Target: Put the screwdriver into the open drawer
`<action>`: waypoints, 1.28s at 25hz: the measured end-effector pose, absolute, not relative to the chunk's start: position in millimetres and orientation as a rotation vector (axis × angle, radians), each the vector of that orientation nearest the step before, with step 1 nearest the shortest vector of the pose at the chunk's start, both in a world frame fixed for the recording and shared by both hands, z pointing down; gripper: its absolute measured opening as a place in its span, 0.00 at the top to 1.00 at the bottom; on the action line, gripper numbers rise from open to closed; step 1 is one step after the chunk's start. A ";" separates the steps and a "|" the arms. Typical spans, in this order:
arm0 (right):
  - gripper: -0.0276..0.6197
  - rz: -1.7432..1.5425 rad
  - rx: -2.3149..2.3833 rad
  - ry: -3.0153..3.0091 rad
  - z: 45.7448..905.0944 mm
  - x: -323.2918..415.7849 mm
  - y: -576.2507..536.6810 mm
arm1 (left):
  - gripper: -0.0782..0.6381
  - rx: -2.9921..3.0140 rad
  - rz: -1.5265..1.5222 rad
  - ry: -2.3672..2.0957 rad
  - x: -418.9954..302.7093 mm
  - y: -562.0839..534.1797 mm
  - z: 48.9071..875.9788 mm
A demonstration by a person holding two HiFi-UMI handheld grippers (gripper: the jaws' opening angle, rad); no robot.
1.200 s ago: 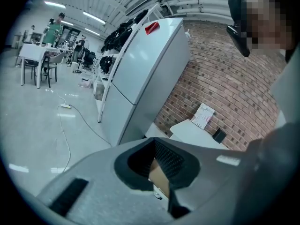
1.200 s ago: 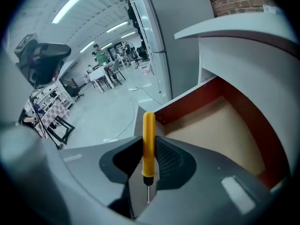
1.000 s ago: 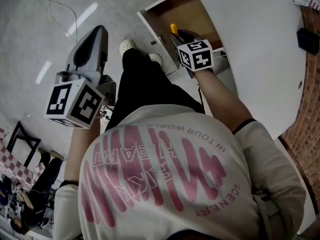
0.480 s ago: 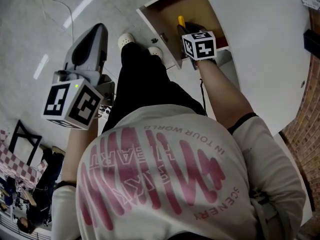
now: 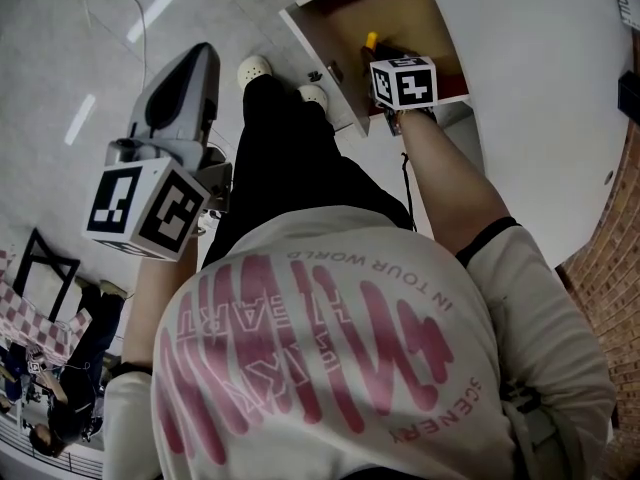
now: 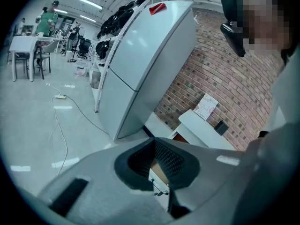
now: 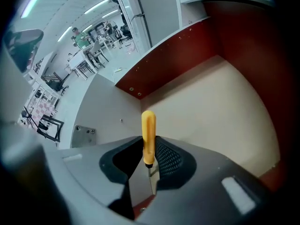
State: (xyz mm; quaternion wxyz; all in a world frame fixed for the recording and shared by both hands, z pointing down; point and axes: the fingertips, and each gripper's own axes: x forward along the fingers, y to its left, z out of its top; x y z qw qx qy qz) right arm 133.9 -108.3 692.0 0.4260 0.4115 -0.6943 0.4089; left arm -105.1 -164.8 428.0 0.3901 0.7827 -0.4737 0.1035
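Observation:
My right gripper (image 5: 386, 56) hangs over the open drawer (image 5: 345, 10), pointing steeply down, shut on the screwdriver (image 5: 371, 40). In the right gripper view the screwdriver's yellow handle (image 7: 148, 136) sticks out past the pads of the right gripper (image 7: 149, 159), with the thin metal shaft running back between them. Under it lies the drawer's pale floor (image 7: 211, 111), ringed by red-brown walls. My left gripper (image 5: 186, 80) is held out at the left, away from the drawer. The left gripper's (image 6: 157, 165) jaws stand a narrow gap apart with nothing between them.
The drawer sits in a white cabinet (image 5: 540, 88) against a brick wall (image 5: 600, 258). The person's white shoes (image 5: 255, 68) stand in front of the drawer's white front panel (image 7: 105, 118). A tall grey refrigerator (image 6: 140, 64) and a floor cable (image 6: 61, 121) lie beyond.
My right gripper has sunk toward the drawer with the screwdriver, which now hangs over the drawer's floor. The left gripper has dropped a little and stays off to the left.

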 end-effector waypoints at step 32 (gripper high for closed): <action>0.81 1.014 0.850 -1.668 734.8 116.3 -116.7 | 0.89 1.908 0.299 -1.180 -113.1 -171.3 469.3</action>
